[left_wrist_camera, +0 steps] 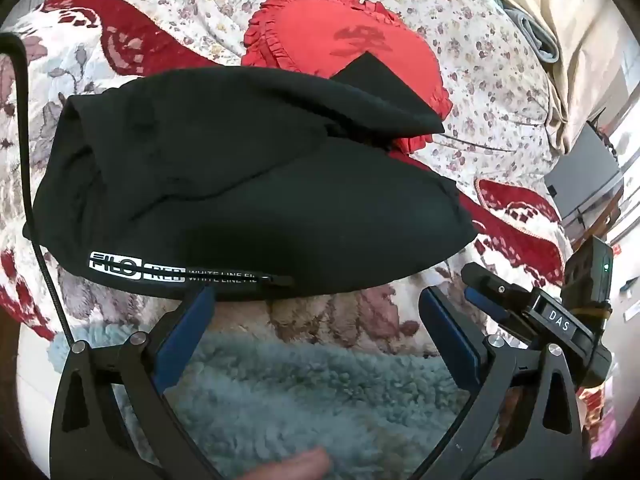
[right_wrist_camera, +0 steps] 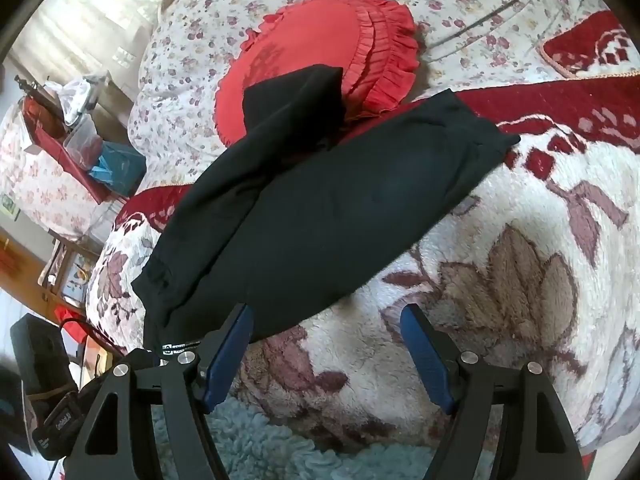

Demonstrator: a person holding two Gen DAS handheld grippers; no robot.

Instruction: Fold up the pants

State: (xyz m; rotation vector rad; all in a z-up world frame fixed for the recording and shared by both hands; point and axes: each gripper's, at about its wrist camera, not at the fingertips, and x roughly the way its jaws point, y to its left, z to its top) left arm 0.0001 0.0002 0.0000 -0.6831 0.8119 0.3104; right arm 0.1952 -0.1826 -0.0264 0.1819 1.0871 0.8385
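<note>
Pants (left_wrist_camera: 224, 184), black and folded into a thick bundle, lie on a plush floral blanket (left_wrist_camera: 80, 56) spread over the bed, just ahead of both claws. In the left wrist view the left claw (left_wrist_camera: 316, 304) stands wide, nothing between its blue pads (left_wrist_camera: 182, 336); its left pad tip sits right at the near hem of the pants, though contact is hard to judge. This view alone shows the white printed lettering (left_wrist_camera: 160, 272) along that hem, a fingertip (left_wrist_camera: 296, 466) at the bottom edge, and the right claw (left_wrist_camera: 486, 292) coming in from the right beside a small black box with a green light (left_wrist_camera: 592, 268). A red ruffled cushion (left_wrist_camera: 340, 36) lies behind the pants, partly covered by a loose black flap.

In the right wrist view the right claw (right_wrist_camera: 326, 320) is likewise wide and empty, its left pad (right_wrist_camera: 228, 356) overlapping the pants' near edge. Only here does cluttered furniture (right_wrist_camera: 80, 148) beside the bed show. The lettering is nearly hidden behind the claw frame.
</note>
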